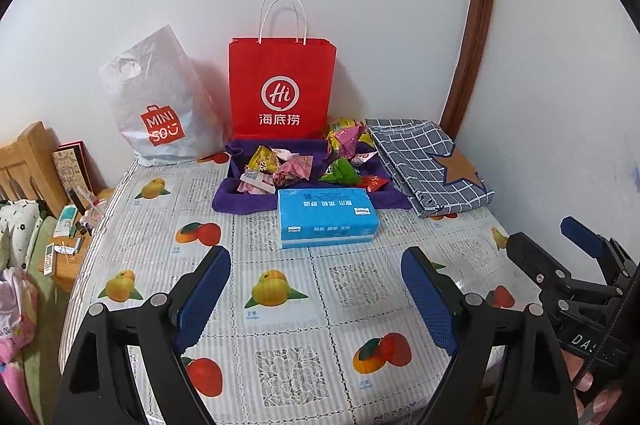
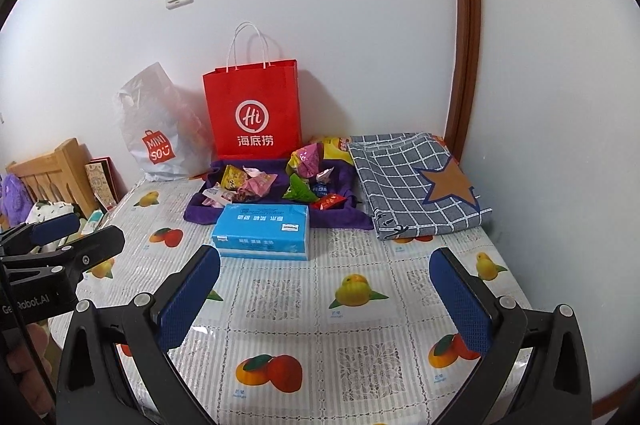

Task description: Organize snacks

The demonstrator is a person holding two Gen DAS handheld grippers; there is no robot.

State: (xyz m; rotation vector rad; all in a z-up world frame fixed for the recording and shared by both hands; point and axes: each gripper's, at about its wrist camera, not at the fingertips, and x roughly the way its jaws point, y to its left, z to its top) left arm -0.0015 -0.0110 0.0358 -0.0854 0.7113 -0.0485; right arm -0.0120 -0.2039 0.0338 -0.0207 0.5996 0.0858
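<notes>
Several small snack packets (image 1: 296, 167) (image 2: 256, 183) in yellow, pink, green and red lie in a purple cloth tray (image 1: 236, 195) (image 2: 200, 211) at the back of the table. A red paper bag (image 1: 282, 89) (image 2: 254, 113) stands upright behind the tray against the wall. My left gripper (image 1: 316, 299) is open and empty over the front of the table. My right gripper (image 2: 324, 299) is open and empty too, to the right of the left one; it also shows in the left wrist view (image 1: 556, 245).
A blue tissue pack (image 1: 326, 217) (image 2: 262, 231) lies in front of the tray. A white Miniso plastic bag (image 1: 160, 105) (image 2: 158, 129) leans on the wall at left. A folded checked cloth (image 1: 430, 165) (image 2: 412, 185) lies at right. The table has a fruit-print cover (image 1: 280, 305) (image 2: 320, 305). A wooden headboard and a cluttered side table (image 1: 68, 225) are left.
</notes>
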